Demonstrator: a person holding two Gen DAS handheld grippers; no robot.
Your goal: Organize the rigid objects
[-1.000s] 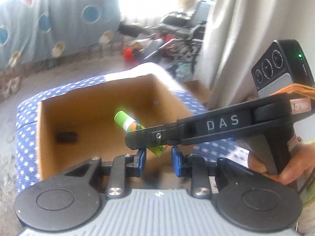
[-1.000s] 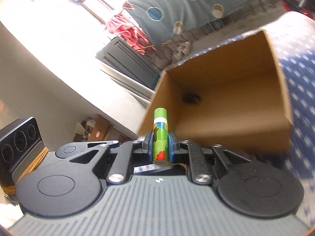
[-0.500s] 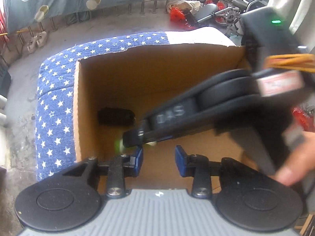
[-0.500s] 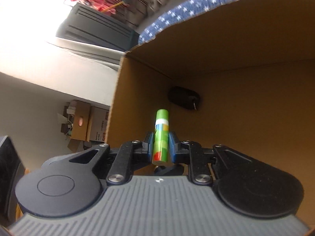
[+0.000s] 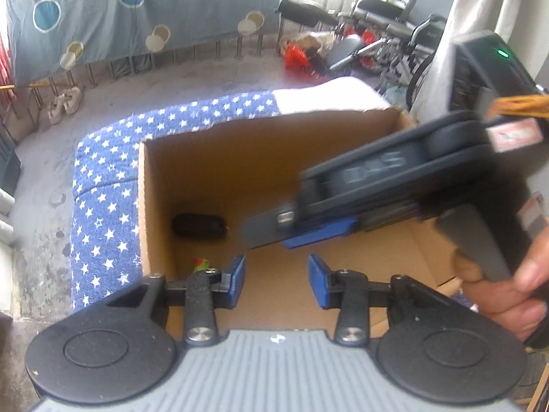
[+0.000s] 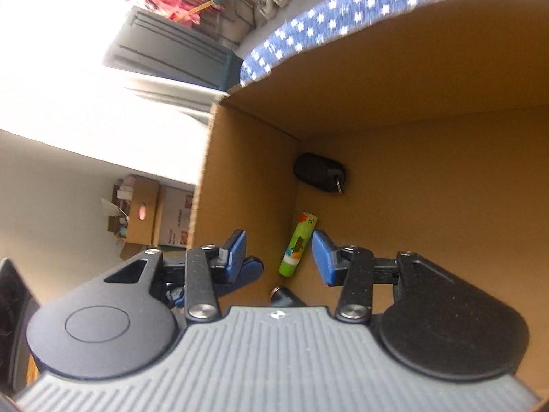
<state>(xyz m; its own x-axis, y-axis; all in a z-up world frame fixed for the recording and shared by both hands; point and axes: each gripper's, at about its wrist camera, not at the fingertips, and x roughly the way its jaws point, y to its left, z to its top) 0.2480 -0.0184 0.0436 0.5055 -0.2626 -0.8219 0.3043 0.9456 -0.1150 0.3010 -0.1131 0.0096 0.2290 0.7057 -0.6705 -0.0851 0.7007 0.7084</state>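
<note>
An open cardboard box (image 5: 240, 158) stands on a blue cloth with white stars (image 5: 103, 213). On its floor lie a black key-fob-like object (image 5: 199, 225) (image 6: 320, 175) and a green patterned tube (image 6: 298, 244), whose tip shows by the left wall (image 5: 201, 263). My right gripper (image 6: 278, 257) hangs inside the box with its jaws opening; the tube lies loose below, touching neither pad. From the left wrist it shows side-on, the right gripper (image 5: 274, 237) held by a hand (image 5: 507, 285). My left gripper (image 5: 276, 281) hovers over the near rim, jaws opening, nothing between them.
The box's tall cardboard walls (image 6: 247, 171) close in on the right gripper. Beyond are a grey concrete floor (image 5: 171, 79), a hanging blue sheet (image 5: 120, 10), shoes (image 5: 63, 103) and a wheelchair with clutter (image 5: 394, 24). More cardboard boxes (image 6: 147, 209) stand by a wall.
The right gripper went down into the box and let go of the green tube, which now lies on the floor by the wall. The left jaws have spread apart.
</note>
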